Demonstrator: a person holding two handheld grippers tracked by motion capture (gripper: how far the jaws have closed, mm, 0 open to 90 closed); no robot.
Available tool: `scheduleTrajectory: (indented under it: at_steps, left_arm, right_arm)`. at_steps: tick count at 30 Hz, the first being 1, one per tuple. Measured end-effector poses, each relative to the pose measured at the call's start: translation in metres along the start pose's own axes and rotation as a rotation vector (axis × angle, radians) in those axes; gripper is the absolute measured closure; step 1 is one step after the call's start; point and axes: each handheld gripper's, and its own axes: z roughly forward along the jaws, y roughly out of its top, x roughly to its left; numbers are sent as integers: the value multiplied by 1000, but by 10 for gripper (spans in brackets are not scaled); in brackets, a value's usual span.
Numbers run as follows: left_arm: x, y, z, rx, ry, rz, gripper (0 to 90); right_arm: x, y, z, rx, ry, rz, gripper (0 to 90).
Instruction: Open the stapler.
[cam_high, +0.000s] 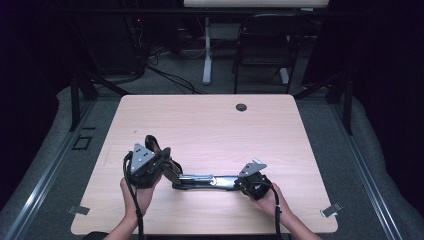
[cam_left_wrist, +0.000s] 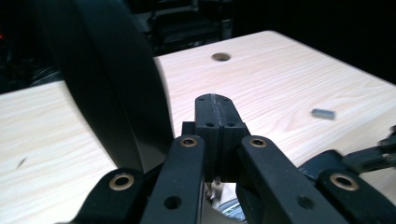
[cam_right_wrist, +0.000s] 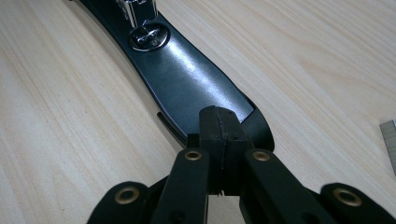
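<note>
A person sits at a pale wood-grain counter (cam_high: 210, 120) and holds a hand-held gripper in each hand. Between the two lies a black belt (cam_high: 207, 181) with a silver buckle (cam_high: 196, 178). It is stretched in a line across the near part of the counter, close to the person's edge.

The left hand-held gripper (cam_high: 165, 162) is at the belt's left end, where the strap rises into a curled loop (cam_high: 151, 143). In the left gripper view, its jaws are pressed together with no gap. The wide black strap (cam_left_wrist: 109, 88) curves up just beside them, and I cannot tell whether any of it is pinched.

The right hand-held gripper (cam_high: 240, 182) is at the belt's right end. In the right gripper view, its jaws are also closed tight, and their tips sit over the rounded tip of the strap (cam_right_wrist: 187, 88). Whether they nip it or only rest above it is not clear. A metal snap (cam_right_wrist: 148, 37) shines farther along the strap.

As a judgement, the work seems to be rolling or folding the belt. It looks early to midway: the left end is already curled, but most of the length still lies flat and straight.

A small round hole (cam_high: 241, 107) sits near the counter's far edge. Strips of grey tape (cam_high: 331, 210) mark the near corners. A black chair (cam_high: 265, 42) stands beyond.

No brand, label or writing can be read; the snap carries embossing too small to make out.
</note>
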Motion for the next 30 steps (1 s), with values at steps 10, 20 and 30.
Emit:
scheduleTrajectory:
  at_steps: [10,20,30]
  left_arm:
    - [23,-8,6,54,-25,-93,889]
    - [21,-7,7,45,-66,-81,837]
    - [3,-2,10,100,-134,-7,557]
  right_arm:
    - [0,1,0,6,0,-7,900]
    - [0,1,0,3,-1,-5,900]
    - [-1,0,0,-4,11,2,891]
